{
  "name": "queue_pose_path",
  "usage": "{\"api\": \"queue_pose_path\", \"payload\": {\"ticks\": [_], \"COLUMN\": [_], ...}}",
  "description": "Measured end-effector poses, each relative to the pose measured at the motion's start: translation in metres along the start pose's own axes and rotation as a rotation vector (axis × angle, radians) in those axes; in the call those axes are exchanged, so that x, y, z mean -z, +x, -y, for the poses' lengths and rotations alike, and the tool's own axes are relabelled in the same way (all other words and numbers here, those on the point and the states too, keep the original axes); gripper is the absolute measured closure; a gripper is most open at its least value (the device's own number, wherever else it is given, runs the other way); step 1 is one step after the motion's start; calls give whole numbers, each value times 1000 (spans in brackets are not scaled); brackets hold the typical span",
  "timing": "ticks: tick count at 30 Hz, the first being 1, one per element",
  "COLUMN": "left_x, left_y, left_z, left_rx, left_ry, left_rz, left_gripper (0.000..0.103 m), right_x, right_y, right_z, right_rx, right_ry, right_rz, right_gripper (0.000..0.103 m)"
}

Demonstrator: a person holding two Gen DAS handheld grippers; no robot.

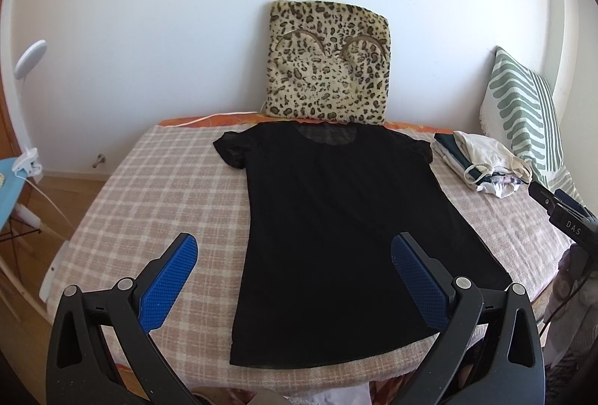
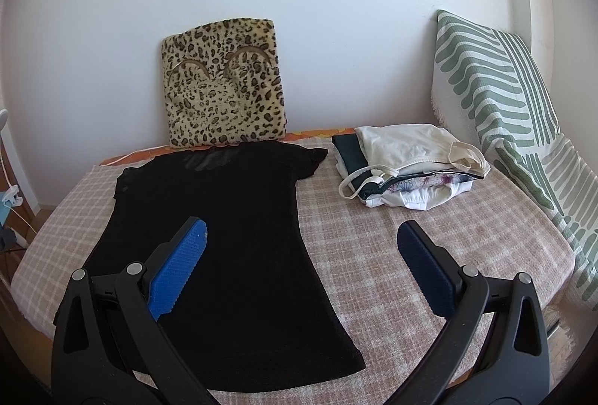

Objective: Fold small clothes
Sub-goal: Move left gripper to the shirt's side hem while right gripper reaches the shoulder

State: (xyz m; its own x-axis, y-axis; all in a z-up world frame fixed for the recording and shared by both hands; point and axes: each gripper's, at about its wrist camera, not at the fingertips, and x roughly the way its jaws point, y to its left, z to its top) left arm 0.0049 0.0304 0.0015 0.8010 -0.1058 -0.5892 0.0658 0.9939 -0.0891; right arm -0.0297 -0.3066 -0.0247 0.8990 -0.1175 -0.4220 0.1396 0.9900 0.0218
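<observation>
Black short-sleeved top [image 1: 336, 218] flat on checked pink bedspread [image 1: 157, 188], left gripper [image 1: 295, 263] and right gripper [image 2: 302, 251] spread wide, empty, "DAS" lettering [image 1: 573, 228] on black device at right edge

We see a bed covered by a pink-and-white checked blanket [image 1: 149, 188]. A black short-sleeved top [image 1: 329, 218] lies flat on it, straight ahead of the left gripper [image 1: 293, 259]. Ahead of the right gripper [image 2: 301, 242] and slightly to its right sits a stack of folded white and dark green clothes [image 2: 407, 165], just beside the top's sleeve.
</observation>
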Motion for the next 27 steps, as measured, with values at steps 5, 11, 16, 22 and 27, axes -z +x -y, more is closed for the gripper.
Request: {"api": "queue_pose_path", "payload": {"ticks": [5,11,16,22,27], "left_x": [7,21,35,51,64], "left_y": [11,34,56,70,79], "left_z": [-16,-62,-83,-90,-90], "left_rx": [-23,111,173,217,223], "left_ry": [21,-106,-194,-216,-194], "left_rz": [-39,-115,-202,-300,-346], "left_gripper": [0,5,22,33,44], "right_x": [-10,-17,-17,-24,-40], "right_y": [5,7,13,26,50], "right_z": [-17,-43,-55,-59,-73], "right_rx": [-37,-71,-93,-149,-225], "right_ry": [-3,-40,-68,-44,-50], "right_rz": [10,22,1,-55,-145], "right_gripper": [0,0,0,0,0]}}
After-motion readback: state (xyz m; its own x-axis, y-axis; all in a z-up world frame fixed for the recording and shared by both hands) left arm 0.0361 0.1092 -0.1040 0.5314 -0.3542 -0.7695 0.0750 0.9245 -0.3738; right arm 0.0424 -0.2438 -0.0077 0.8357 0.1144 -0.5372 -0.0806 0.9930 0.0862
